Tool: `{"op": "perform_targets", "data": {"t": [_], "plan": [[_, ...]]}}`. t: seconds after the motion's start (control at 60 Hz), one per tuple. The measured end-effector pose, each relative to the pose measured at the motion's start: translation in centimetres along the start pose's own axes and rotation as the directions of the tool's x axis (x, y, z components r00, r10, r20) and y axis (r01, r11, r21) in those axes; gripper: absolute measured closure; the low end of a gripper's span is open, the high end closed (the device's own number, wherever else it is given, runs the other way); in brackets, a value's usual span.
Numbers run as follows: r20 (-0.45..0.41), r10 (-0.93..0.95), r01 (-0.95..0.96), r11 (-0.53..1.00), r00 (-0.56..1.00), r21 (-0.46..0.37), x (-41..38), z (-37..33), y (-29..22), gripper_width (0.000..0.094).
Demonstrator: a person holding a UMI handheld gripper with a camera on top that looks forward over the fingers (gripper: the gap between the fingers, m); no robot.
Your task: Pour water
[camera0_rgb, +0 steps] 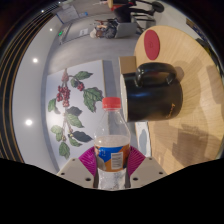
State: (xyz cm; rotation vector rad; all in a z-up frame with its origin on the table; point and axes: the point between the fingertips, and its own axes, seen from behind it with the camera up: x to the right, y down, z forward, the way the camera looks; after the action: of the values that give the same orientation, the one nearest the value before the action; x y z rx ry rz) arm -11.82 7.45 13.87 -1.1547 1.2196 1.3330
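From my remote station I see the gripper [112, 176] closed on a water bottle [113, 135], with both pink pads [88, 160] pressing against its lower sides at the label. The bottle is clear, ribbed plastic, roughly cylindrical with a narrowed neck, capped in red and wrapped by a blue and orange label; it appears tilted along with the whole scene. Just beyond the bottle, to its right, stands a black mug [153, 87], glossy, round-walled and wide-mouthed, on a light wooden table [190, 130] whose grain runs in pale bands. The mug's rim faces the bottle's cap, with a small gap between them. Further past the mug, a flat red round object [151, 43] lies on the same wood, well apart from the mug. The table's near edge runs close beside the bottle, and past it the surface gives way to a pale floor or wall panel printed with green leaves and dark berries [72, 105]. Bare wood shows to the right of the mug.
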Motion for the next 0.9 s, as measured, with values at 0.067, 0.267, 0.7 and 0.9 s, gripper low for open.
{"op": "perform_targets", "data": {"t": [0.067, 0.267, 0.7, 0.9], "plan": [[0.025, 0.117, -0.117, 0.993, 0.993, -0.017, -1.1, 1.1, -0.2, 0.0554], [0.026, 0.404, -0.402, 0.914, 0.914, -0.058, -5.0, -0.7, 1.4, 0.0526], [0.255, 0.04, 0.002, 0.987, 0.966, -0.163, -12.8, -3.4, 2.4, 0.0526], [0.279, -0.824, 0.751, 0.565, 0.493, 0.342, -26.4, -6.5, -7.0, 0.0524]]}}
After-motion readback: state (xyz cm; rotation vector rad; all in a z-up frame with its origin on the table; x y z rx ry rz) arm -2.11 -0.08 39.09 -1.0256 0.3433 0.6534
